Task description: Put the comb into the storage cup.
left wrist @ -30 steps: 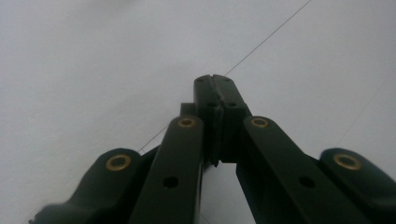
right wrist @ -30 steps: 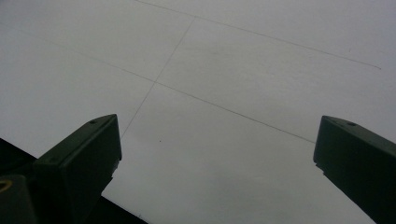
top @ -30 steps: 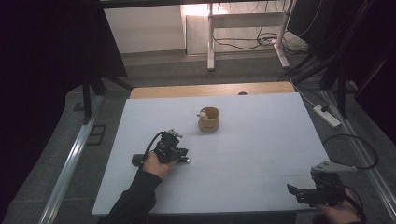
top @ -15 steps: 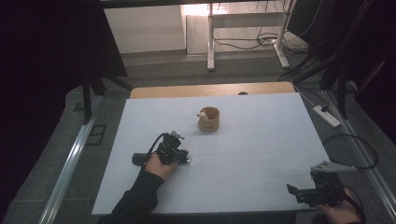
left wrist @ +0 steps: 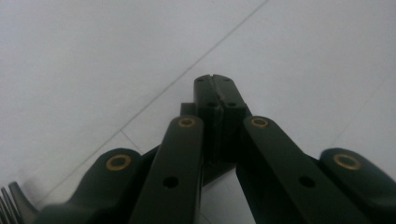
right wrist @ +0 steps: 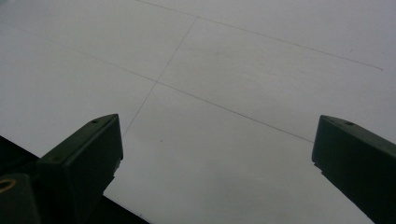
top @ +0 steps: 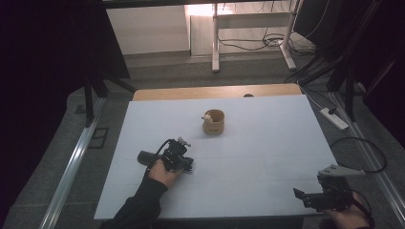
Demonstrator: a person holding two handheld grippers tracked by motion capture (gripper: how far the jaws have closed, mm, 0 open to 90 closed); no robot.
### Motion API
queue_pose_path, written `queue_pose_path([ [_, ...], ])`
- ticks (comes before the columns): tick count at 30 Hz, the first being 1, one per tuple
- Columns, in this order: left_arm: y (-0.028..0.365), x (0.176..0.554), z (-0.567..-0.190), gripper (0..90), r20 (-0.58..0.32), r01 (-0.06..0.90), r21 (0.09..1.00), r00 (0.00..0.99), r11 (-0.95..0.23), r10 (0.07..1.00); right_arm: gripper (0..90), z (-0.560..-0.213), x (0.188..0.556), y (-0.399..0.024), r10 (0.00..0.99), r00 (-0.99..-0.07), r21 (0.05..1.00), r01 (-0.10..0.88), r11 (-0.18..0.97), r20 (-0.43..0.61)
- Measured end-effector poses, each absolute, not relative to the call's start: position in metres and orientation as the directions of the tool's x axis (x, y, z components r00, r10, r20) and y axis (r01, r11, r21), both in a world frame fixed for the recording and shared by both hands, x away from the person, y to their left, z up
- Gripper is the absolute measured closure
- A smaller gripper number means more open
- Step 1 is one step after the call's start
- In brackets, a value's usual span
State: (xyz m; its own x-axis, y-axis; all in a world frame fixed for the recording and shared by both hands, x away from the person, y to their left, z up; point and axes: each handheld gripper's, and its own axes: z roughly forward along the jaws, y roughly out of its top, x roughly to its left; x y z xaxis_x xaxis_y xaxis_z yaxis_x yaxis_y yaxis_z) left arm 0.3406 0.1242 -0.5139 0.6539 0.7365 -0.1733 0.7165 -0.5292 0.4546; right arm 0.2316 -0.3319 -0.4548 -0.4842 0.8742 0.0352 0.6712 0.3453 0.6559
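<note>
Bench: white flat rectangular bench (top: 267, 157) with thin seam lines across its top; a strip of brown wood runs along its far edge.
Left tongs: black two-jaw left tongs (top: 184, 164), held in the person's left hand (top: 162, 174), low over the left-centre of the bench. In the left gripper view (left wrist: 215, 86) the jaws are pressed together tip to tip, with nothing between them.
Fork: metal fork tines (left wrist: 10, 203) appear at the bottom-left corner of the left gripper view, lying on the bench just beside the left tongs. The handle is out of frame.
Right tongs: black two-jaw right tongs (top: 305, 198), held in the person's right hand (top: 346, 217) at the near right corner of the bench. In the right gripper view (right wrist: 217, 151) the jaws stand wide apart over bare bench surface.
Cup: tan round cup (top: 213, 122), upright at the middle of the bench toward its far side, well apart from both tongs. A small pale item sits at its rim; what it is cannot be told.
</note>
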Motion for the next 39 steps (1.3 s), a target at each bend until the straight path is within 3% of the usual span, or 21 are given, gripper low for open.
queue_pose_path([
  [13, 0.134, 0.327, -0.512, 88.6, -0.207, 0.727, 0.425, 0.658, -0.539, 0.724, 2.4, -0.455, 0.232, -0.332, 0.873, -0.486, 0.655, 0.671, 0.347, 0.034],
  [19, 0.140, 0.321, -0.511, 88.6, -0.175, 0.731, 0.398, 0.654, -0.555, 0.736, 2.4, -0.455, 0.232, -0.332, 0.873, -0.486, 0.655, 0.671, 0.348, 0.035],
  [39, 0.156, 0.314, -0.510, 88.6, -0.188, 0.766, 0.345, 0.623, -0.543, 0.759, 2.5, -0.455, 0.232, -0.331, 0.872, -0.489, 0.654, 0.671, 0.350, 0.036],
])
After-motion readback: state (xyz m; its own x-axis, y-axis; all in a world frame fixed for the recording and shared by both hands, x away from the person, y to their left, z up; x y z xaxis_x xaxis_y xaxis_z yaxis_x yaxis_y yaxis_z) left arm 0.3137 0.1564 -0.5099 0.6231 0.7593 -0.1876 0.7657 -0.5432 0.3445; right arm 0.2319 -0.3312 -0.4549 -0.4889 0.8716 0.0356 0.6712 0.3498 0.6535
